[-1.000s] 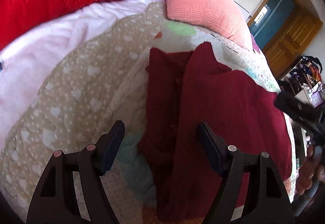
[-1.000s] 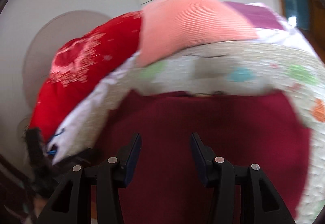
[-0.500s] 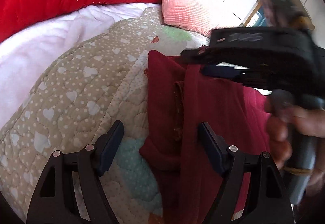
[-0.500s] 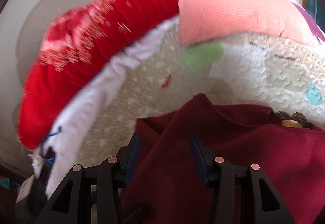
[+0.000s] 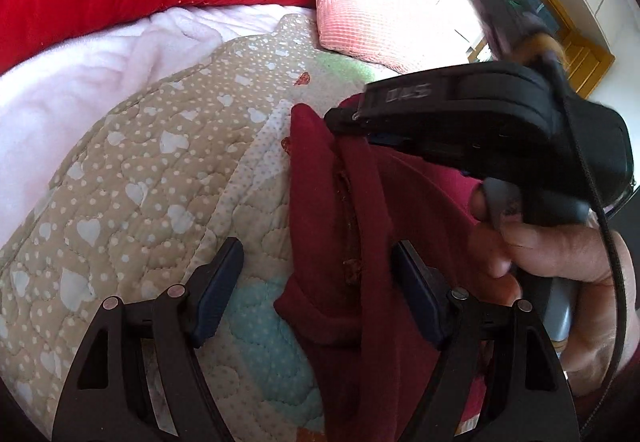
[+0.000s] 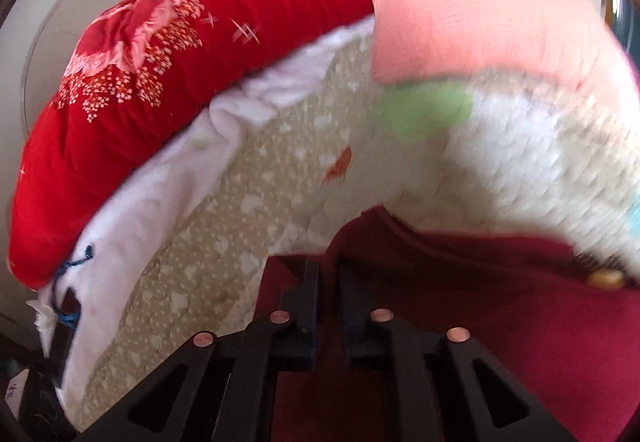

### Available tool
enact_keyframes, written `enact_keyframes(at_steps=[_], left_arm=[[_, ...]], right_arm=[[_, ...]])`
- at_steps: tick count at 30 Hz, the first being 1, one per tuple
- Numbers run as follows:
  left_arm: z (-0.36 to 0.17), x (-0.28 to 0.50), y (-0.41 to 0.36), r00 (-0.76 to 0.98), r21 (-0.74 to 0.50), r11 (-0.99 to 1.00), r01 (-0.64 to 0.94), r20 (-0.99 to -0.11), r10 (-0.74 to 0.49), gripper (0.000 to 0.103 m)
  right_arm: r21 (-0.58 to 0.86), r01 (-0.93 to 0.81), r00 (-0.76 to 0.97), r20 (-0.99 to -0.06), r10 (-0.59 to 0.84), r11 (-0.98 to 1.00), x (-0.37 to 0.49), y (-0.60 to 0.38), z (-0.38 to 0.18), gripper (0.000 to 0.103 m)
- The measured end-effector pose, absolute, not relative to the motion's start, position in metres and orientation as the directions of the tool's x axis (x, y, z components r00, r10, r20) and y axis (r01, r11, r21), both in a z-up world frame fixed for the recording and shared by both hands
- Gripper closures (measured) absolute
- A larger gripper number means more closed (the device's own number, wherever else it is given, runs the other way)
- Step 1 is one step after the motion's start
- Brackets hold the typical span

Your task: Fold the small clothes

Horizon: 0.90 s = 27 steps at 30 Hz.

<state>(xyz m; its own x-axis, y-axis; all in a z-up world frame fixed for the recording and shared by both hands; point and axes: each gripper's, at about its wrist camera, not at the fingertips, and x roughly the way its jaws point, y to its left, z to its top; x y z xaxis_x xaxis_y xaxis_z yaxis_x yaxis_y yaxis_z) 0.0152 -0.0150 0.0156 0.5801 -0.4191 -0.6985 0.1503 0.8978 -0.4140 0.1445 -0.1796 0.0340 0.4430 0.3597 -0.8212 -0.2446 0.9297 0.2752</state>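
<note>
Left wrist view: my left gripper hangs with jaws spread above the dark red knitted garment on the heart-print quilted bed cover.

Right wrist view: my right gripper seems pinched on the garment's top corner, mid-fold; next, draw it across.

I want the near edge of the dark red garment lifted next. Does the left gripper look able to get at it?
Probably yes. The left gripper is open, with the garment edge lying between its fingers on the quilt, nothing covering it.
</note>
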Motion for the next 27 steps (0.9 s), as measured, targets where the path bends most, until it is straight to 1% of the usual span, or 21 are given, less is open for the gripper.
enact_keyframes(at_steps=[1, 2, 3, 4, 5, 7, 10, 13, 14, 15, 16, 18, 20, 22, 23, 24, 25, 26, 27], left_arm=[[0.016, 0.015, -0.015, 0.581, -0.412, 0.898, 0.152, -0.698, -0.418, 0.025], [0.015, 0.015, -0.015, 0.581, -0.412, 0.898, 0.152, -0.698, -0.419, 0.025], [0.015, 0.014, -0.015, 0.581, -0.413, 0.898, 0.153, -0.698, -0.420, 0.025], [0.015, 0.014, -0.015, 0.581, -0.413, 0.898, 0.153, -0.697, -0.420, 0.025], [0.016, 0.014, -0.016, 0.581, -0.413, 0.898, 0.153, -0.697, -0.420, 0.025], [0.015, 0.014, -0.015, 0.583, -0.413, 0.897, 0.155, -0.695, -0.421, 0.025], [0.014, 0.012, -0.015, 0.583, -0.418, 0.894, 0.159, -0.691, -0.427, 0.024], [0.014, 0.011, -0.014, 0.580, -0.425, 0.891, 0.161, -0.689, -0.434, 0.024], [0.014, 0.010, -0.014, 0.574, -0.425, 0.891, 0.162, -0.694, -0.435, 0.024], [0.016, 0.010, -0.014, 0.564, -0.423, 0.892, 0.163, -0.701, -0.436, 0.024], [0.017, 0.008, -0.015, 0.551, -0.422, 0.891, 0.168, -0.709, -0.440, 0.024], [0.019, 0.003, -0.017, 0.523, -0.426, 0.887, 0.178, -0.722, -0.452, 0.024], [0.019, -0.002, -0.020, 0.499, -0.436, 0.881, 0.185, -0.730, -0.466, 0.023], [0.019, -0.009, -0.022, 0.479, -0.438, 0.878, 0.194, -0.739, -0.474, 0.022], [0.020, -0.011, -0.024, 0.467, -0.440, 0.875, 0.201, -0.742, -0.481, 0.022], [0.020, -0.013, -0.026, 0.450, -0.449, 0.869, 0.207, -0.745, -0.492, 0.018], [0.020, -0.013, -0.028, 0.432, -0.465, 0.860, 0.211, -0.744, -0.509, 0.011], [0.019, -0.013, -0.030, 0.426, -0.479, 0.853, 0.209, -0.740, -0.520, 0.009], [0.018, -0.010, -0.033, 0.424, -0.481, 0.853, 0.201, -0.742, -0.519, 0.002]], right_arm=[[0.309, -0.237, 0.448, -0.806, 0.385, 0.921, 0.143, -0.186, 0.034, 0.087], [0.357, -0.235, 0.458, -0.780, 0.427, 0.904, 0.139, -0.194, 0.038, 0.078], [0.410, -0.238, 0.459, -0.752, 0.474, 0.881, 0.132, -0.205, 0.044, 0.066], [0.448, -0.241, 0.464, -0.726, 0.508, 0.861, 0.121, -0.217, 0.051, 0.062], [0.457, -0.244, 0.475, -0.713, 0.516, 0.855, 0.111, -0.227, 0.056, 0.061], [0.427, -0.238, 0.529, -0.697, 0.485, 0.872, 0.082, -0.255, 0.070, 0.061], [0.345, -0.171, 0.619, -0.692, 0.373, 0.923, 0.030, -0.314, 0.080, 0.059], [0.189, -0.019, 0.703, -0.696, 0.148, 0.982, -0.021, -0.379, 0.082, 0.052], [0.150, 0.043, 0.715, -0.696, 0.074, 0.988, -0.039, -0.400, 0.081, 0.043], [0.134, 0.097, 0.714, -0.700, 0.024, 0.986, -0.054, -0.420, 0.078, 0.032], [0.137, 0.141, 0.705, -0.709, -0.002, 0.980, -0.068, -0.441, 0.073, 0.030], [0.169, 0.188, 0.683, -0.731, -0.005, 0.968, -0.083, -0.467, 0.062, 0.030], [0.229, 0.205, 0.671, -0.741, 0.034, 0.952, -0.090, -0.485, 0.051, 0.030], [0.319, 0.176, 0.679, -0.724, 0.120, 0.931, -0.092, -0.494, 0.041, 0.030], [0.384, 0.149, 0.676, -0.712, 0.189, 0.911, -0.089, -0.494, 0.033, 0.029], [0.421, 0.137, 0.665, -0.710, 0.232, 0.897, -0.087, -0.497, 0.026, 0.029], [0.442, 0.136, 0.659, -0.709, 0.252, 0.887, -0.084, -0.494, 0.019, 0.029], [0.440, 0.135, 0.673, -0.698, 0.245, 0.888, -0.082, -0.491, 0.017, 0.028], [0.440, 0.123, 0.690, -0.682, 0.242, 0.889, -0.080, -0.488, 0.017, 0.028]])
